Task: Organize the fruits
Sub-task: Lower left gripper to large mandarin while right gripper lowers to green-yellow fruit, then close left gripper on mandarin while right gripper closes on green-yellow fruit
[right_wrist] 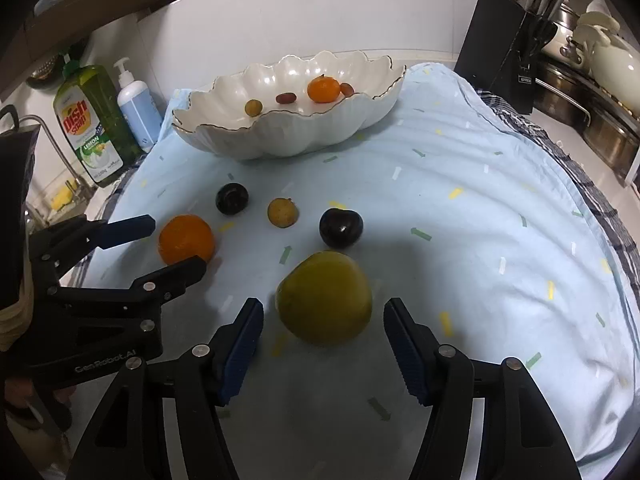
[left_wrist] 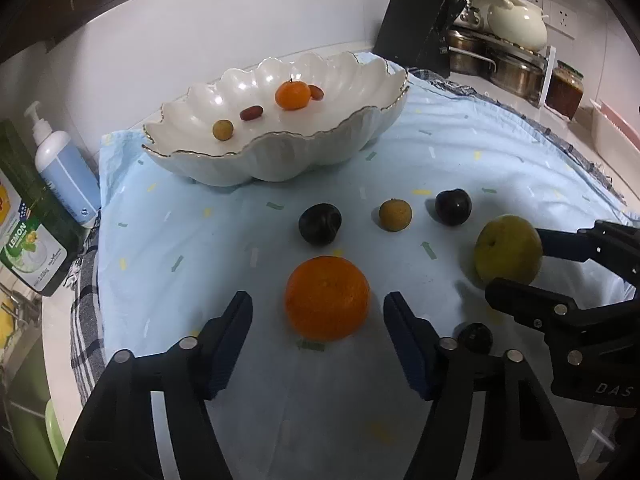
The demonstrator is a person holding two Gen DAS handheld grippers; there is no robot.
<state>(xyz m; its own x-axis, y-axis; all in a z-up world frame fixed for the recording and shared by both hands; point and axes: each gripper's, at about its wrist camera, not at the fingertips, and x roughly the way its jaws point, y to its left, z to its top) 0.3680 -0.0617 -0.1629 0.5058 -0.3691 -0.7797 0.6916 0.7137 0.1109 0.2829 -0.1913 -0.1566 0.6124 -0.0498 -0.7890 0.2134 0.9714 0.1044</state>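
Around the large orange [left_wrist: 327, 298], between the spread, untouching pads of the left gripper [left_wrist: 318, 322]: a dark plum [left_wrist: 320, 224] and a small brownish fruit [left_wrist: 395, 215] toward the scalloped bowl [left_wrist: 280, 160], a small dark fruit [left_wrist: 475, 338] just right. Likewise released, the right gripper [right_wrist: 323, 322], straddling the yellow-green fruit [right_wrist: 324, 302], another plum [right_wrist: 341, 227] close behind. Open blue cloth [right_wrist: 480, 220] to the right, soap bottles [right_wrist: 112, 112] past its left edge.
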